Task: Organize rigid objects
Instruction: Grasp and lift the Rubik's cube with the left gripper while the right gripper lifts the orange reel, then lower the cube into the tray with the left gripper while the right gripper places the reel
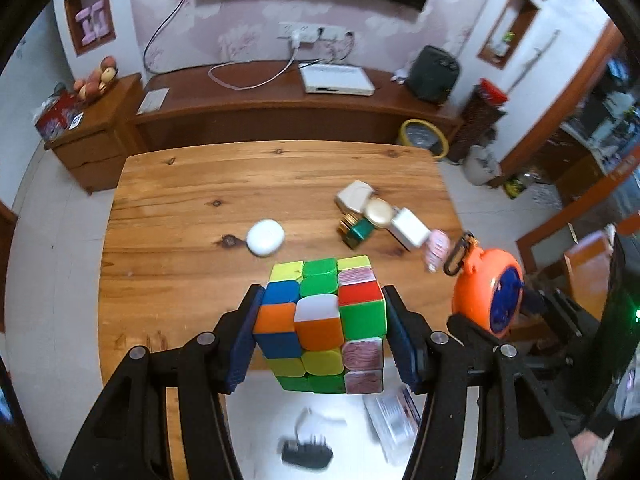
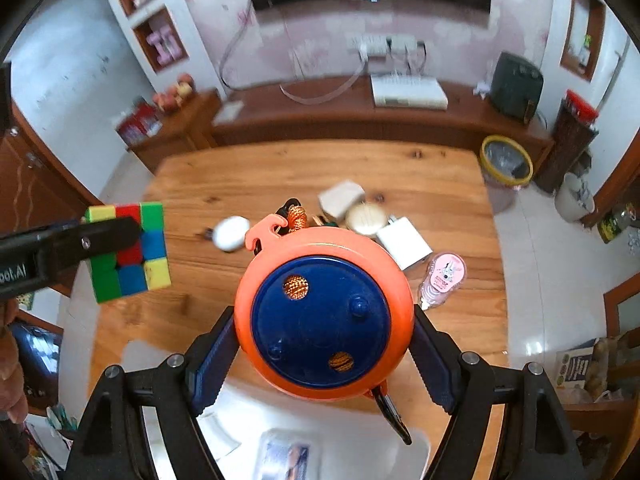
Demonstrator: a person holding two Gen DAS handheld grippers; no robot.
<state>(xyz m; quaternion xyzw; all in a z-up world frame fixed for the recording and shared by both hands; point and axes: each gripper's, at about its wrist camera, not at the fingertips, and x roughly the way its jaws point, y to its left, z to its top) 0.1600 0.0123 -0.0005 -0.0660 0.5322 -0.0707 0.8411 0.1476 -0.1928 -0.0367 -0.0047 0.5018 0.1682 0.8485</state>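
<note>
My left gripper [image 1: 322,320] is shut on a colourful puzzle cube [image 1: 324,320] and holds it above the near edge of the wooden table [image 1: 200,184]. The cube also shows at the left of the right wrist view [image 2: 128,252]. My right gripper [image 2: 324,340] is shut on a round orange reel with a blue face [image 2: 324,316], held above the table; the reel shows at the right in the left wrist view [image 1: 488,292]. On the table lie a white oval case [image 1: 265,237], a cream box [image 1: 354,196], a round cream tin [image 1: 379,212], a white charger [image 1: 408,229], a green box [image 1: 358,232] and a pink dispenser [image 1: 436,249].
A white sheet [image 2: 328,436] with small items lies on the table's near edge below both grippers. A long wooden cabinet [image 1: 280,112] with a white box stands behind the table. A yellow-rimmed bin [image 1: 424,138] sits on the floor at the back right.
</note>
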